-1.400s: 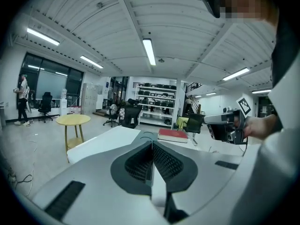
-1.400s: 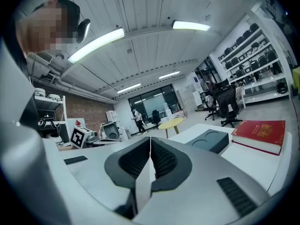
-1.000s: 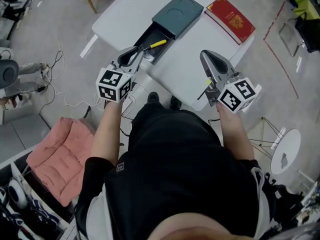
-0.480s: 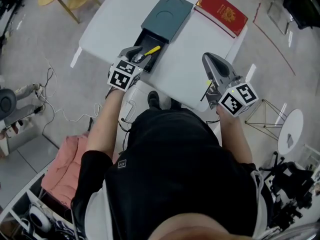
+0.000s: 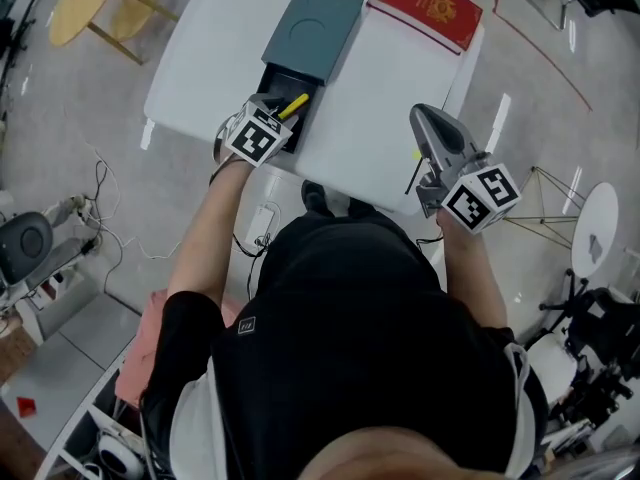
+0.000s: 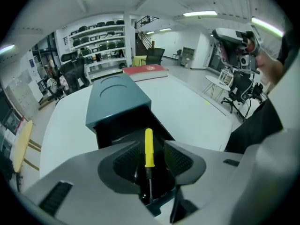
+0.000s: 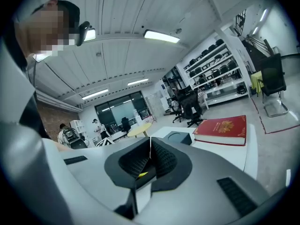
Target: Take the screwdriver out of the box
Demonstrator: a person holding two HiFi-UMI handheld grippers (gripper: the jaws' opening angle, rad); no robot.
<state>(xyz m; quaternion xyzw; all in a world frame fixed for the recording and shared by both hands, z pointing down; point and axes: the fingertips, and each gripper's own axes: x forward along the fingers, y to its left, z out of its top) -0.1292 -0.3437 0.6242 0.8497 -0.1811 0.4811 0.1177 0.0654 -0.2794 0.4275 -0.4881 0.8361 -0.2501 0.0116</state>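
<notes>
Over the open box on the white surface, my left hand-held gripper has just spread its jaws wide astride the yellow screwdriver lying inside, ungripped; next, I reckon, lower and close on its handle.

Your left gripper now sits lower, down at the open near end of the box. Its fingers have just been opening and now flank the screwdriver without touching it.
</notes>
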